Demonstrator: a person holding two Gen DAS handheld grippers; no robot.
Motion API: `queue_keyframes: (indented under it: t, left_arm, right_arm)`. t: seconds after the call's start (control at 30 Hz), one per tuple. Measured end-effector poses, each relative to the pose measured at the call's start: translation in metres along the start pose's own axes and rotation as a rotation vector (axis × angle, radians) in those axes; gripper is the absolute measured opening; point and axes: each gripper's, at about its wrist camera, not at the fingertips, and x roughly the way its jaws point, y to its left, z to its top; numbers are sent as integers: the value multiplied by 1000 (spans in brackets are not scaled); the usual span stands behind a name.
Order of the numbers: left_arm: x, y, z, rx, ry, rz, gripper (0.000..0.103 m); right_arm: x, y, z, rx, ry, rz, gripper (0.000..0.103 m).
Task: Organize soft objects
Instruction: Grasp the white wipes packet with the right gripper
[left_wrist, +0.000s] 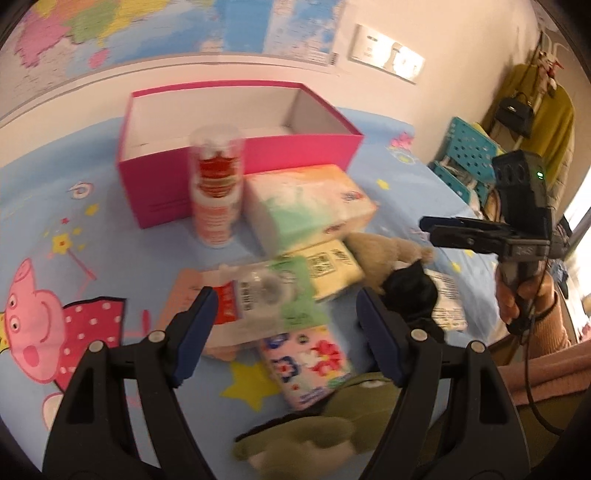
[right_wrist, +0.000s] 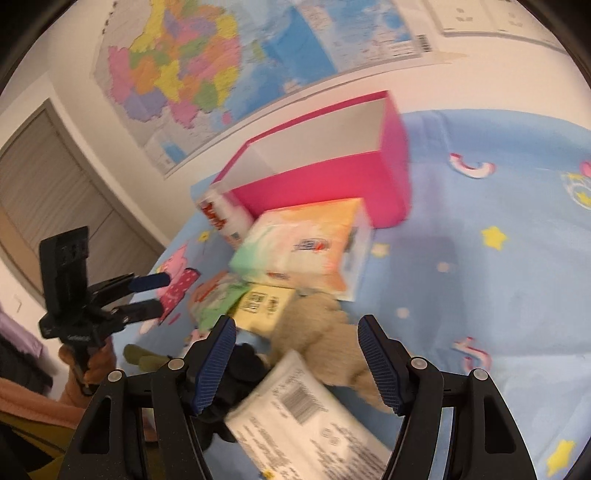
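An open pink box (left_wrist: 236, 147) stands at the back of a blue cartoon bedsheet; it also shows in the right wrist view (right_wrist: 332, 173). In front of it lie a large tissue pack (left_wrist: 306, 206), a yellow pack (left_wrist: 332, 269), a floral pack (left_wrist: 310, 365), a beige plush (left_wrist: 384, 254), a black soft item (left_wrist: 410, 291) and a green plush (left_wrist: 325, 435). My left gripper (left_wrist: 284, 336) is open and empty above a wipes packet (left_wrist: 266, 295). My right gripper (right_wrist: 295, 365) is open and empty above the beige plush (right_wrist: 321, 332) and a white packet (right_wrist: 306, 421).
A clear tube of red-and-white cups (left_wrist: 216, 188) stands beside the box. Blue crates (left_wrist: 469, 155) and hanging clothes (left_wrist: 532, 110) are at the right. A map (right_wrist: 207, 70) covers the wall, with a door (right_wrist: 55, 206) at the left.
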Motion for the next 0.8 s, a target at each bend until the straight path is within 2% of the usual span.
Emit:
queue_keyframes:
  t: [0.17,0.27,0.43,0.5,0.53,0.6,0.7,0.8]
  left_arm:
    - [4,-35,8,74,21,-72,78]
    - [4,-61,13,125,27,-165,78]
    - [5,-109,13,243,49,-369,78]
    - [14,-124,10,279,93,-411,78]
    - [22,-130,8,292,125,-414,78]
    - [40,-133,5,294,181,-357,77]
    - [63,-121,6,237,266,-305,76]
    - [72,-106,9,202,288,-230,76]
  right_arm:
    - [-23,-24,-16,74,-9,-52,71]
    - [-40,-43,-35,136,8,-66,71]
    - [-52,-54,-69,230,47,11,71]
    - [-51,-52,-79,248,65,39,71]
    - [-49,-49,-84,250,78,42,71]
    - [-47,-46,-90,248,82,54,71]
    - [-45,-42,-95,247,77,71,71]
    - [-42,-39,-97,254,71,92,71]
